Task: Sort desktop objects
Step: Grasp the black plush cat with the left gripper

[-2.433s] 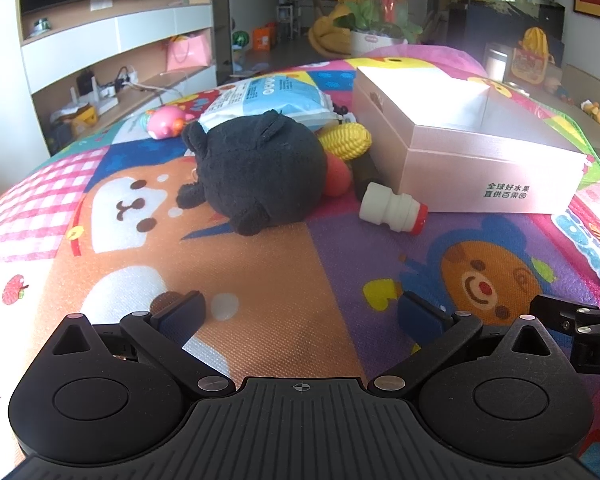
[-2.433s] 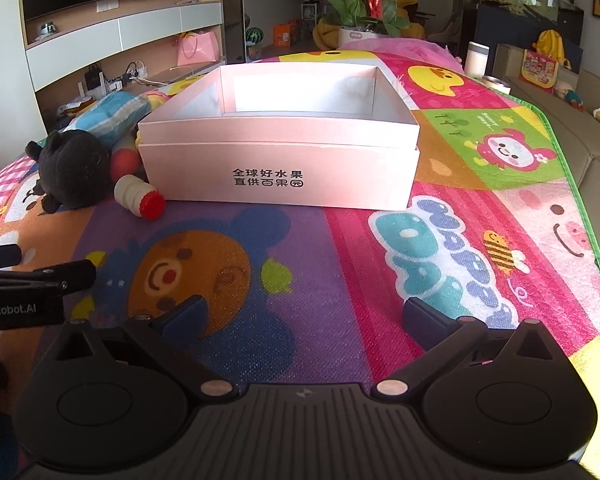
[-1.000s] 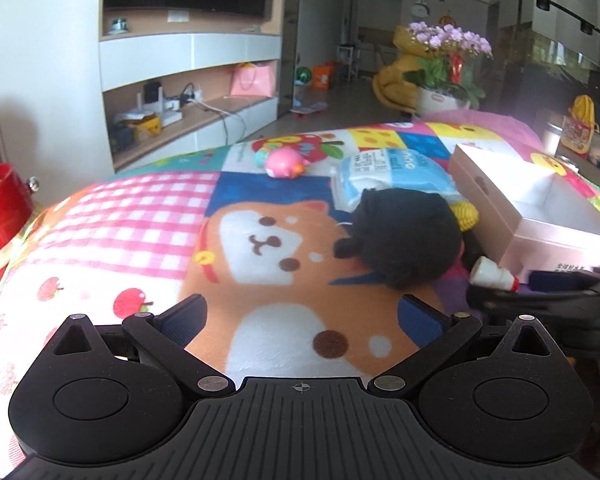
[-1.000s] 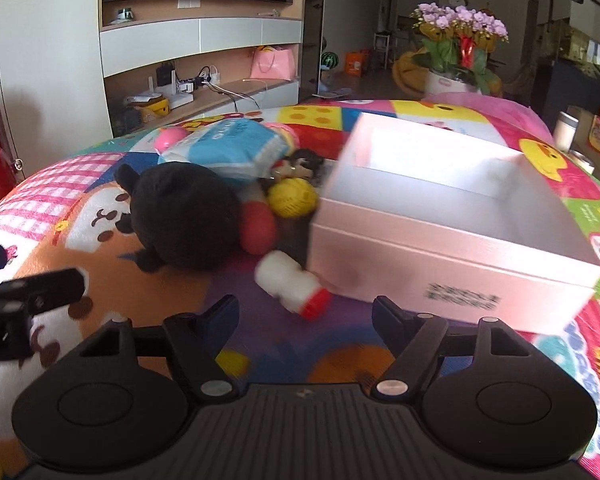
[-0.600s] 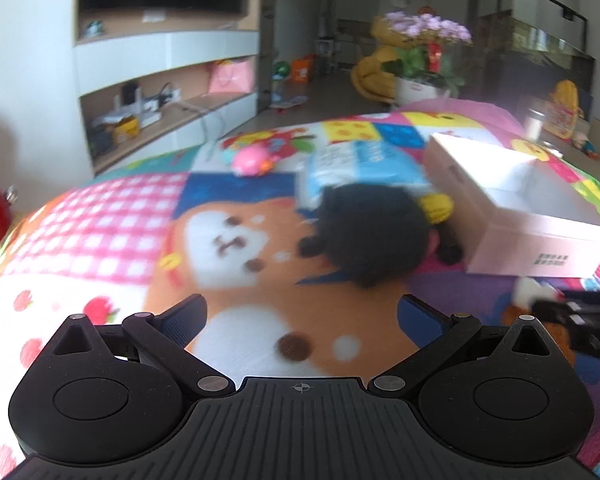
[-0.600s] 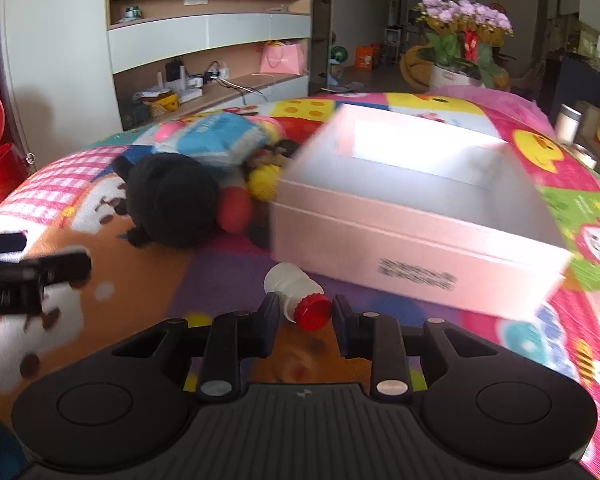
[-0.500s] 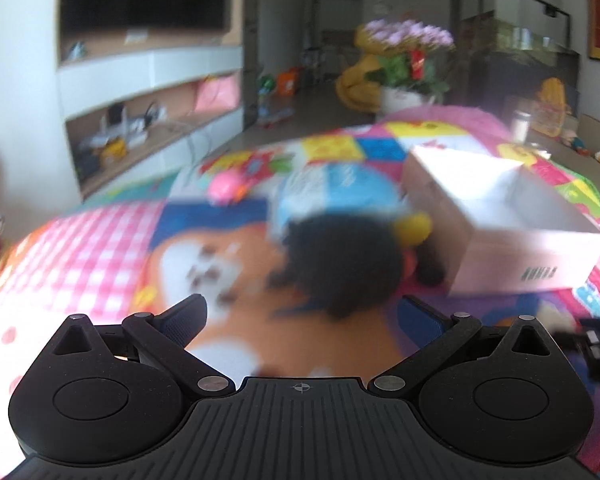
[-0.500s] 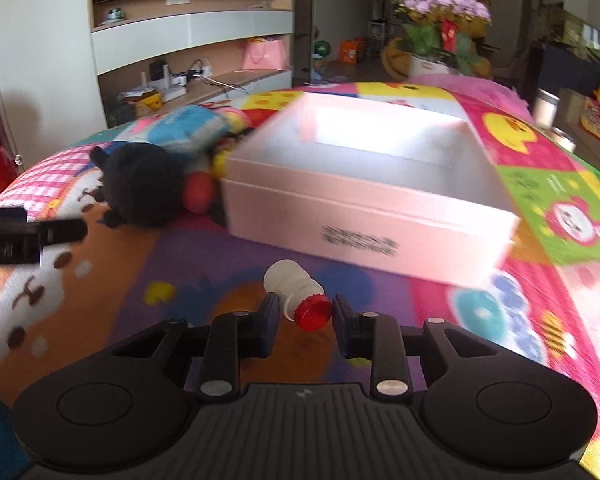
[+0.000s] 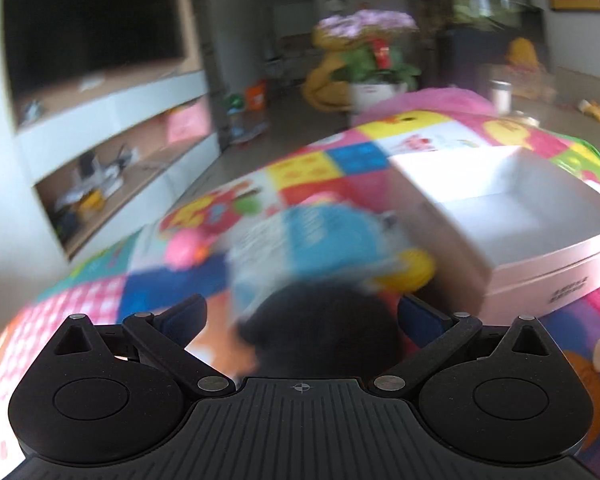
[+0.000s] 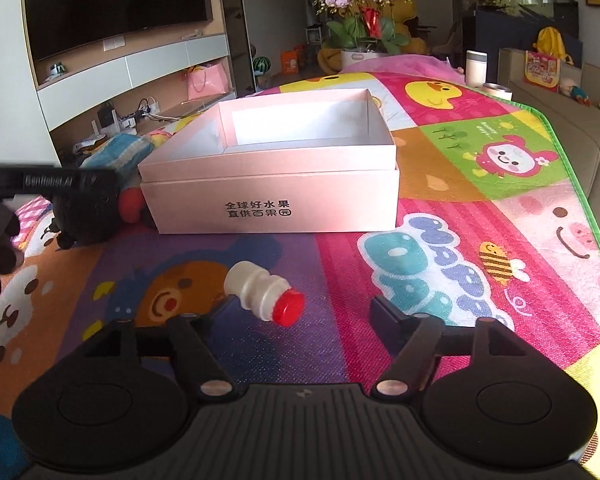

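In the left wrist view, blurred, the left gripper [image 9: 302,316] has its jaws spread wide, the black plush toy [image 9: 320,328] lying between them with no visible pad contact. Behind it lie a blue packet [image 9: 300,244] and a yellow object [image 9: 414,266]. The pink box [image 10: 268,184] stands open on the play mat [image 10: 440,184]. The right gripper [image 10: 300,312] has its jaws opening; the small white bottle with red cap [image 10: 264,294] lies on the mat between them, untouched.
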